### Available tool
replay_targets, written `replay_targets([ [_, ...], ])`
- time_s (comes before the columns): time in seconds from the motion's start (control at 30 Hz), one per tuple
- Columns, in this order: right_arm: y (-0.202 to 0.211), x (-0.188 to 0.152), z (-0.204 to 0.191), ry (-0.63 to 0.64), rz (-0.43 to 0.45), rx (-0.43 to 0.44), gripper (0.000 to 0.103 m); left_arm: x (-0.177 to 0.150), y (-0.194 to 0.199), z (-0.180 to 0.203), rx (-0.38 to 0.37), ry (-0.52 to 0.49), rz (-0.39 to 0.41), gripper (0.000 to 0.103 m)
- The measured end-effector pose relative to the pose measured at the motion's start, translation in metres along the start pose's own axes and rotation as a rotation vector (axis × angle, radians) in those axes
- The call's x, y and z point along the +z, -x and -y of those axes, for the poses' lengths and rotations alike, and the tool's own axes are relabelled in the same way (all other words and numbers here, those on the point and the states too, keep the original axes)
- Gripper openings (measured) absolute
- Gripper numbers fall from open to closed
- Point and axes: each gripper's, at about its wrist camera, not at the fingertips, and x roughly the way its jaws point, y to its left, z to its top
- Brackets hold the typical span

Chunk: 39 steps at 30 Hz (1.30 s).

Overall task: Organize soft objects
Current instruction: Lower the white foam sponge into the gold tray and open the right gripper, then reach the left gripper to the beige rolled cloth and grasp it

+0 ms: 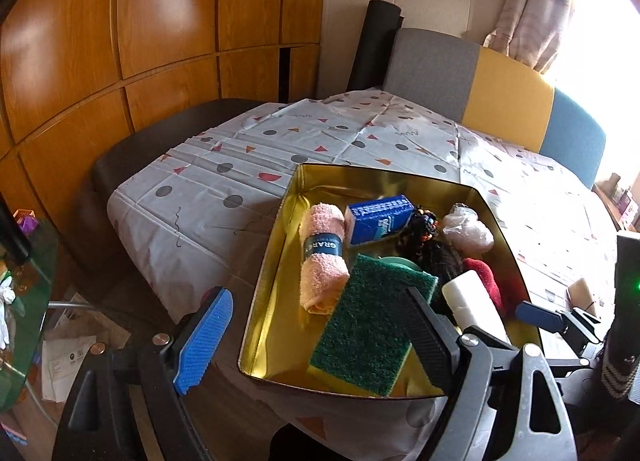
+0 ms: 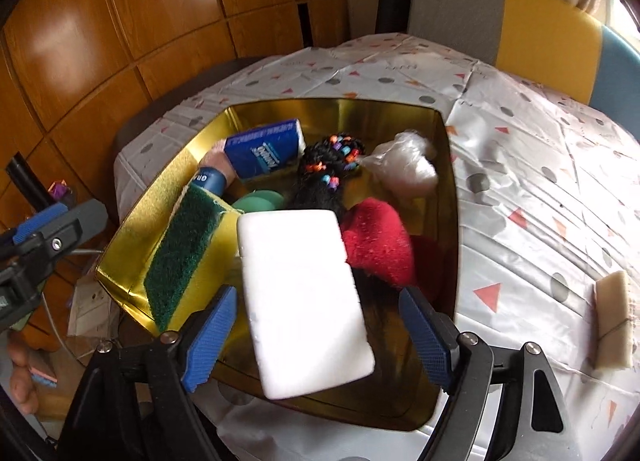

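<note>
A gold tin [image 1: 276, 261] [image 2: 448, 197] on the patterned tablecloth holds soft things: a rolled pink towel [image 1: 322, 257], a blue tissue pack [image 1: 378, 219] [image 2: 262, 151], a green-and-yellow sponge [image 1: 370, 325] [image 2: 180, 257], a beaded black hairpiece [image 2: 332, 169], a clear plastic bag [image 2: 404, 165] and a red cloth [image 2: 378, 241]. A white sponge [image 2: 304, 317] lies in the tin's near part, between my right gripper's open fingers; whether they touch it I cannot tell. My right gripper [image 2: 320, 337] is over the tin's near edge. My left gripper [image 1: 316, 335] is open and empty at the tin's near left corner.
A beige sponge [image 2: 614, 321] lies on the tablecloth [image 2: 540, 165] right of the tin. A grey, yellow and blue chair back [image 1: 504, 101] stands at the table's far side. Wooden cabinets [image 1: 120, 41] stand to the left. Clutter lies on the floor at the lower left.
</note>
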Motion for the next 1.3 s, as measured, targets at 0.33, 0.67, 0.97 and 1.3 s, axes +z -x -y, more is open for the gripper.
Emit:
replay_targets([
  [0.33,0.029,-0.004,0.016,-0.046,0.073,-0.023,0.086,-0.002,0.010,0.016,-0.012,-0.050,0.017,0.086],
  [0.67,0.047,-0.010,0.034,-0.083,0.112,-0.045,0.086,-0.003,0.015,0.034,-0.026,-0.106,0.021,0.086],
  [0.97,0.075,-0.016,0.066,-0.120,0.162,-0.097,0.086,-0.002,0.022,0.063,-0.059,-0.182,0.034,0.086],
  [1.3,0.114,-0.039,0.153,-0.244,0.186,-0.255,0.087,-0.005,0.028,0.115,-0.130,-0.303,0.036,0.086],
])
